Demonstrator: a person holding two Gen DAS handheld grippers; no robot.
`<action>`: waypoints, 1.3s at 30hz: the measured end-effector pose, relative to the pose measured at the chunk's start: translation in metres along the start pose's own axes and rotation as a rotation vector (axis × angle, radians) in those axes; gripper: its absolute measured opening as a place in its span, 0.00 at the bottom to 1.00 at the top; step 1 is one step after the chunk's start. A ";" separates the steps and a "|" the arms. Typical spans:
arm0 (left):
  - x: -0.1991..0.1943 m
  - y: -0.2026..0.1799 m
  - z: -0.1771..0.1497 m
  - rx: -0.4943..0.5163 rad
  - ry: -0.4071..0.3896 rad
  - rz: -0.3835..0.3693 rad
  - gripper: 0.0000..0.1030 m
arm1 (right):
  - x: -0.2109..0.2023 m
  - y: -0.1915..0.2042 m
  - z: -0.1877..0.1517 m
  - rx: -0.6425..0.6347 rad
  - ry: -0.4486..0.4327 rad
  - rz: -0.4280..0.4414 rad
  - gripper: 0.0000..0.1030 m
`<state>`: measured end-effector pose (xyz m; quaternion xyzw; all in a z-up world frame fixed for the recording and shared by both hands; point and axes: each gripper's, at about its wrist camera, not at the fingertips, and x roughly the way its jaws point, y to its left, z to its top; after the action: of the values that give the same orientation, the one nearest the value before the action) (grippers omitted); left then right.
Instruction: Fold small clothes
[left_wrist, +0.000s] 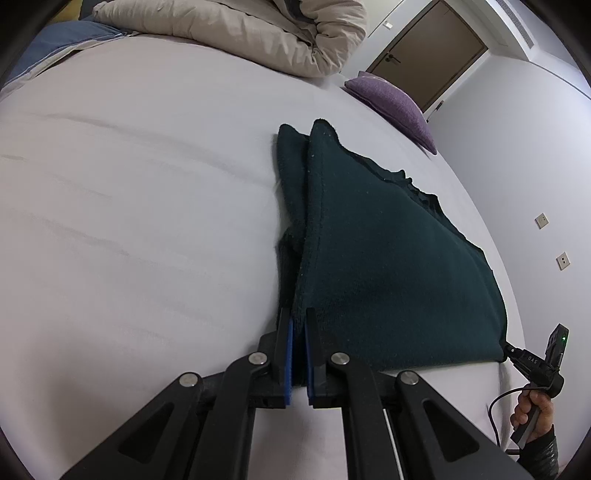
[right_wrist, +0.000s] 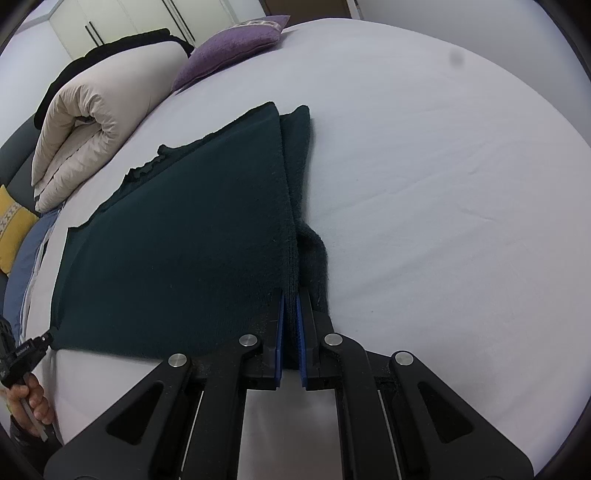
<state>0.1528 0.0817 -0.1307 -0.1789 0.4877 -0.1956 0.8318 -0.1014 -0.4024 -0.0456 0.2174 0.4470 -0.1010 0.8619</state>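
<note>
A dark green fleece garment (left_wrist: 388, 266) lies on the white bed sheet (left_wrist: 129, 221), its near edge lifted. My left gripper (left_wrist: 298, 317) is shut on the garment's near left corner. My right gripper (right_wrist: 290, 295) is shut on the near right corner of the same garment (right_wrist: 177, 251). Each gripper also shows small in the other's view, the right one (left_wrist: 511, 349) at the cloth's far corner in the left wrist view and the left one (right_wrist: 44, 339) in the right wrist view. The far part of the garment rests flat on the bed, with a second layer showing underneath.
A rolled beige duvet (left_wrist: 258, 33) lies at the head of the bed, also in the right wrist view (right_wrist: 99, 114). A purple cushion (left_wrist: 391, 103) sits by it. A yellow pillow (right_wrist: 14, 225) and blue bedding are at the left edge. A wall with sockets stands to the right.
</note>
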 end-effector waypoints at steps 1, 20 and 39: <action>0.002 -0.001 0.000 -0.003 0.002 0.001 0.07 | 0.001 0.000 0.000 -0.001 -0.001 -0.001 0.05; 0.014 -0.103 0.039 0.254 -0.121 0.148 0.29 | -0.010 0.082 0.025 0.042 -0.039 0.407 0.35; 0.026 -0.063 0.020 0.261 -0.093 0.192 0.31 | 0.014 -0.073 0.002 0.423 -0.116 0.403 0.21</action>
<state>0.1723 0.0170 -0.1105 -0.0310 0.4338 -0.1685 0.8846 -0.1183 -0.4675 -0.0762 0.4704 0.3140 -0.0312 0.8241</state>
